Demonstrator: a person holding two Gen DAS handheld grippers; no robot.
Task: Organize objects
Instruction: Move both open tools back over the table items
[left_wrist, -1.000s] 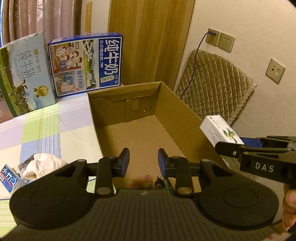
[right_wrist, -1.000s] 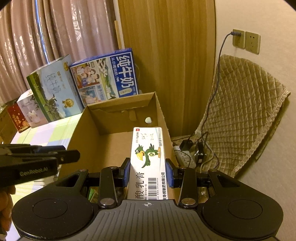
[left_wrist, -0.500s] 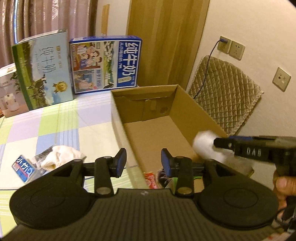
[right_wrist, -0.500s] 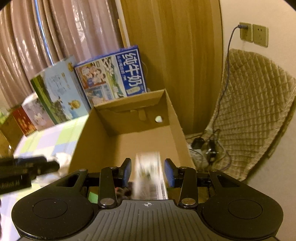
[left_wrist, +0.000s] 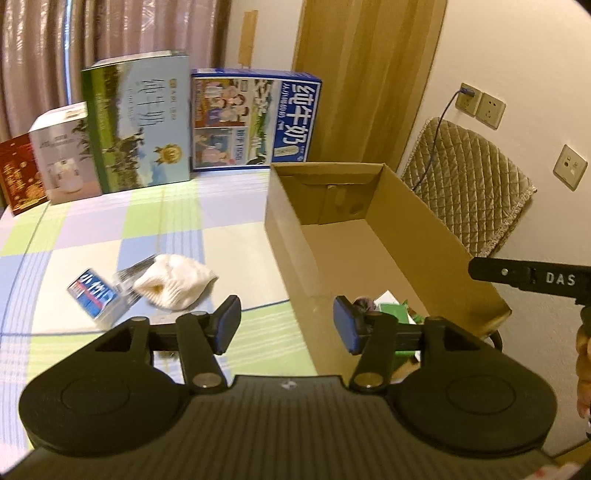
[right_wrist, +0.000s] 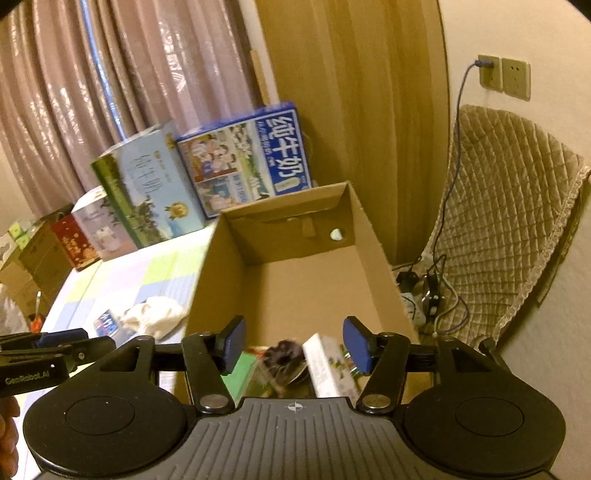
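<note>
Both hand-held grippers gape wide, empty: right hand-held gripper (right_wrist: 293, 343) over the cardboard box (right_wrist: 373, 236). Left hand-held gripper (left_wrist: 286, 319) should descend squarely onto the white cloth (left_wrist: 175, 282) beside the box.

Far edge of the checked surface (left_wrist: 110, 229): row of upright cartons against the pink curtain (left_wrist: 44, 55). Left to right: red box (left_wrist: 18, 177), white box (left_wrist: 62, 158), green-and-blue milk carton (left_wrist: 144, 122), blue milk carton (left_wrist: 255, 122) with large white characters. Wooden panel (left_wrist: 362, 74) behind the blue carton. Right wall: two sockets (left_wrist: 480, 103), blue cable plugged into the left one, a third plate (left_wrist: 570, 167) lower down. Quilted beige cover (left_wrist: 465, 181) leans against the wall below. Power strip and tangled cords (right_wrist: 424, 291) on the floor beside it.
</note>
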